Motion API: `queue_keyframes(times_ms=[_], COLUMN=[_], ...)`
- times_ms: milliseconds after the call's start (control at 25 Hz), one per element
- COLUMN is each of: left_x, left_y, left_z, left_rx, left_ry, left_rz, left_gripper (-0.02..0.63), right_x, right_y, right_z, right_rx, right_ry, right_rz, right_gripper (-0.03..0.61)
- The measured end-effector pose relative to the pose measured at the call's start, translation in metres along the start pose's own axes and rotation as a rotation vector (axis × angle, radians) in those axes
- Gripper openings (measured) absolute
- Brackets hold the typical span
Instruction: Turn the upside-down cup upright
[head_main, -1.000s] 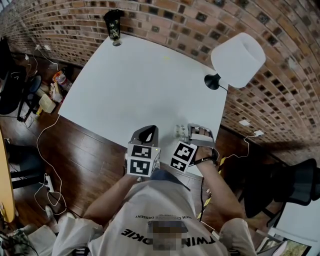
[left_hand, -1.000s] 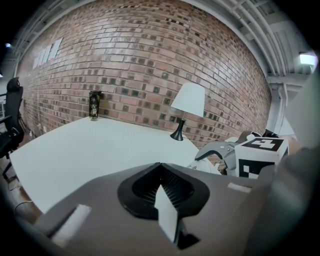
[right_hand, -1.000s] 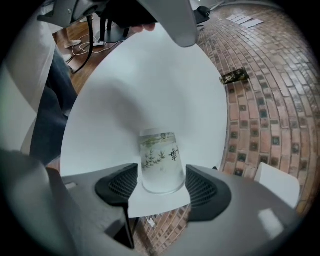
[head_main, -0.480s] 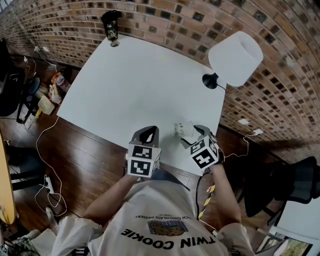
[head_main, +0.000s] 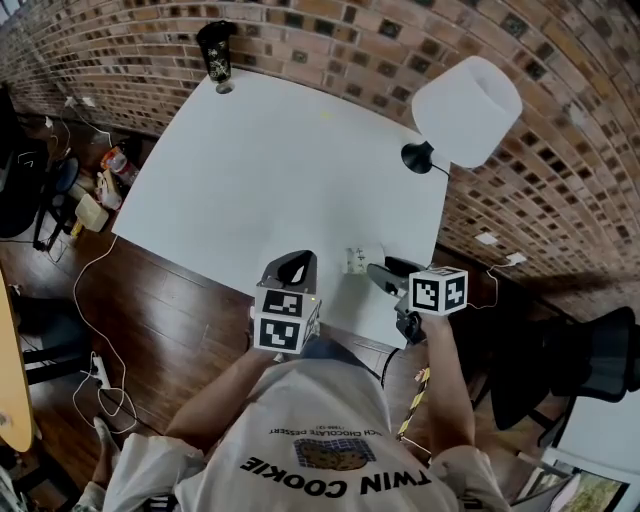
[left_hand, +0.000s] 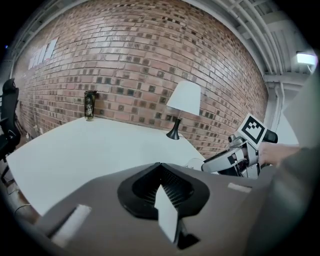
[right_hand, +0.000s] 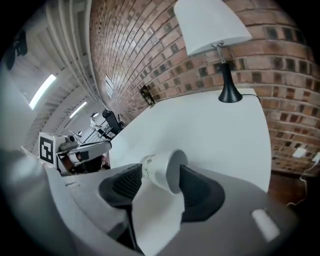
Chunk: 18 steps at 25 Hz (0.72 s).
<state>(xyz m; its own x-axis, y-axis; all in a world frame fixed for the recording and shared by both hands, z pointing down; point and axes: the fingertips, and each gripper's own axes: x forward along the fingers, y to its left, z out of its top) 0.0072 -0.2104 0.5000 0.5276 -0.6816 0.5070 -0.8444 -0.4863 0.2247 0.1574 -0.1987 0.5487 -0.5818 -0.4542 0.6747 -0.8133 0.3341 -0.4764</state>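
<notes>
A white paper cup (head_main: 362, 258) with dark print lies tilted on its side near the front right corner of the white table (head_main: 270, 170). In the right gripper view the cup (right_hand: 159, 170) sits between the jaws, its grey mouth towards the right pad (right_hand: 202, 192) and its narrow end by the left pad (right_hand: 122, 186). The jaws of my right gripper (head_main: 377, 268) (right_hand: 161, 174) have just been closing around it; I see no firm press. My left gripper (head_main: 291, 268) (left_hand: 162, 182) hovers over the table's front edge, shut and empty.
A white-shaded lamp (head_main: 465, 110) on a black base stands at the table's far right corner. A dark tumbler (head_main: 215, 50) stands at the far left corner. A brick wall runs behind. Cables and clutter lie on the wooden floor (head_main: 150, 300) to the left.
My right gripper has rolled about a quarter turn, its marker cube swinging up and to the right. The cup has kept its place. The left gripper has not moved.
</notes>
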Motion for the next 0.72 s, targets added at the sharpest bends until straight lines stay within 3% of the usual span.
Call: queue_keyframes(times_ms=[200,480,600,720], left_x=[0.0,-0.001,-0.001,-0.001], left_y=[-0.002,0.0,0.0,-0.002], left_z=[0.0,0.001,-0.001,-0.002], left_rx=[0.003,0.004,0.003,0.001], left_ry=[0.003,0.0,0.002,0.002], left_rz=[-0.001,0.004,0.003,-0.001], left_gripper=[0.006,0.006,0.006,0.006], right_x=[0.003,-0.001,-0.005,-0.006], right_y=[0.0,0.032,0.043,0.052], right_z=[-0.003,0.002,0.009,0.01], right_rx=[0.041,0.009,-0.09,-0.296], right_ry=[-0.032,-0.058,-0.041,0.047], right_rz=[0.068,0.231,0.215,0.135], right_gripper=[0.101,0.015,0.015,0.015])
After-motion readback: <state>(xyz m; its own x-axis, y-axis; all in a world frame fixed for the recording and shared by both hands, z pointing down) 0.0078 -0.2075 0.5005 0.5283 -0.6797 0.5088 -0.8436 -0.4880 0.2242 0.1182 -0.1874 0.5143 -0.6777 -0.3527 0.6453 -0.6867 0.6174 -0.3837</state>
